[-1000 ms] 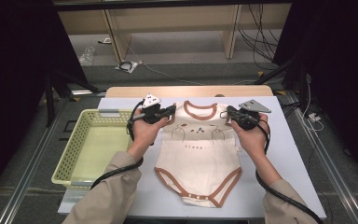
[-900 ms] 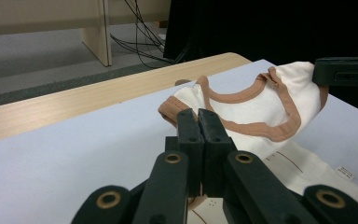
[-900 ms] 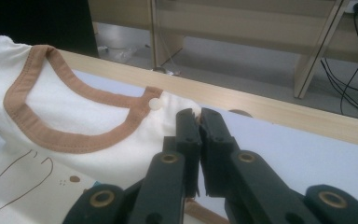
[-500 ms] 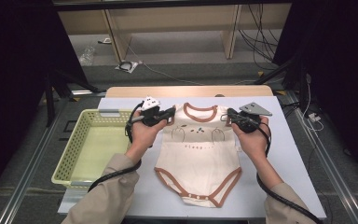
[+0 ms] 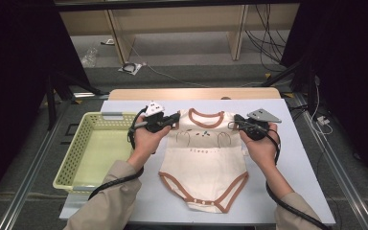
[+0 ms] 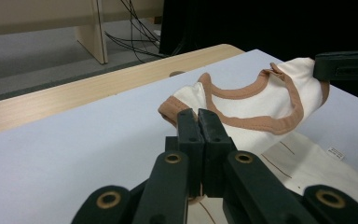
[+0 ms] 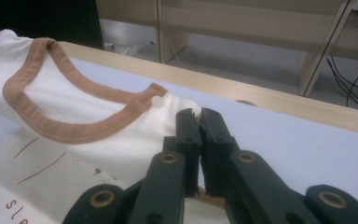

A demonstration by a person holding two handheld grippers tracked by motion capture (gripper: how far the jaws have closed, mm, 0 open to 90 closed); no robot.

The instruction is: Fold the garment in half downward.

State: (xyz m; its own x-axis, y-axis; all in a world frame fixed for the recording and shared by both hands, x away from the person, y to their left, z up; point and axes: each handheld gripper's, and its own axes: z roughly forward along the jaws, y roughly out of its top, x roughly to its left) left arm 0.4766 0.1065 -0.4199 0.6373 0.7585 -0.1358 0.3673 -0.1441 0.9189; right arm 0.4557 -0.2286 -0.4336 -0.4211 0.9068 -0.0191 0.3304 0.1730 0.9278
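A cream baby bodysuit point(image 5: 203, 158) with brown trim lies face up in the middle of the pale blue table point(image 5: 306, 177), its neckline toward twelve o'clock and its snap crotch toward six. The collar end is lifted off the surface, held at both shoulders.

The left gripper point(image 5: 175, 118) sits at about ten o'clock from the garment's centre, its jaws pressed together on the shoulder fabric; in the left gripper view point(image 6: 200, 122) the brown edging disappears right between the closed tips. The right gripper point(image 5: 233, 124) is at about two o'clock, likewise clamped on the other shoulder, and its own view point(image 7: 196, 122) shows cloth pinched just below a small white snap point(image 7: 157, 101).

Out at nine o'clock a yellow-green plastic basket point(image 5: 72, 158) rests on the table edge just beside the left forearm; I see nothing inside it. A wooden strip point(image 5: 194, 93) runs along the far side at twelve o'clock, with cables point(image 5: 263, 38) on the floor beyond. Black cords trail from both grippers back along the sleeves.
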